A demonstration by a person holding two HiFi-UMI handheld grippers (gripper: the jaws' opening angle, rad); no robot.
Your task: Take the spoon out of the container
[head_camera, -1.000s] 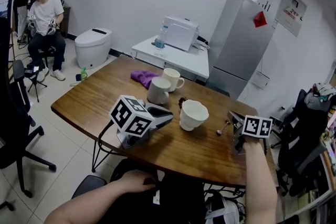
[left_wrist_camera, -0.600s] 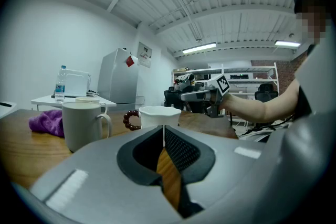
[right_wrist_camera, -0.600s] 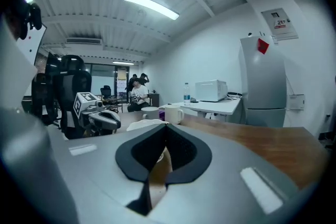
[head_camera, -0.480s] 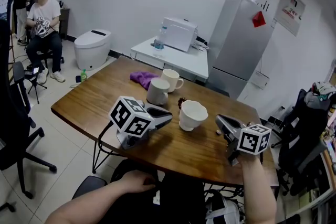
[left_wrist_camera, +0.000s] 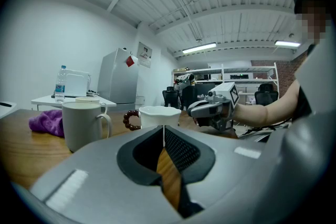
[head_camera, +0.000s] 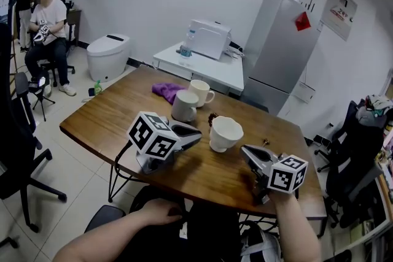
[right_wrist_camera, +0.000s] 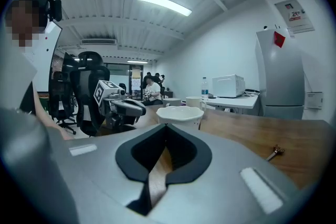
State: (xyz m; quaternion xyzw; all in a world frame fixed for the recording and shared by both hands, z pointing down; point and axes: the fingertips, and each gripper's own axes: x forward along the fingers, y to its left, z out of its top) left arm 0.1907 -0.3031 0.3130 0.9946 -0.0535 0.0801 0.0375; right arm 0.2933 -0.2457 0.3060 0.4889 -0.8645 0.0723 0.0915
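A small spoon (head_camera: pixel 265 142) lies on the wooden table (head_camera: pixel 104 119), to the right of the white scalloped cup (head_camera: pixel 226 132); in the right gripper view the spoon (right_wrist_camera: pixel 274 152) rests on bare wood at the right. My right gripper (head_camera: pixel 243 149) hovers near the table's front edge, shut and empty, pointing at the cup (right_wrist_camera: pixel 181 113), with the spoon behind it and apart from it. My left gripper (head_camera: pixel 200 135) rests on the table left of the cup, shut with nothing in it. From the left gripper view the cup (left_wrist_camera: pixel 159 115) stands just past the shut jaws.
Two mugs (head_camera: pixel 185 106) (head_camera: pixel 200 92), a purple cloth (head_camera: pixel 167 90) and a brown bead string (head_camera: pixel 213 118) sit behind the cup. A white side table with a printer (head_camera: pixel 209 38) and a grey fridge (head_camera: pixel 282 46) stand beyond. Office chairs flank the table; people sit at far left.
My right gripper has drawn back from the spoon, leftward and toward the table's front edge, and turned toward the cup. The spoon stays on the table. The left gripper has not moved.
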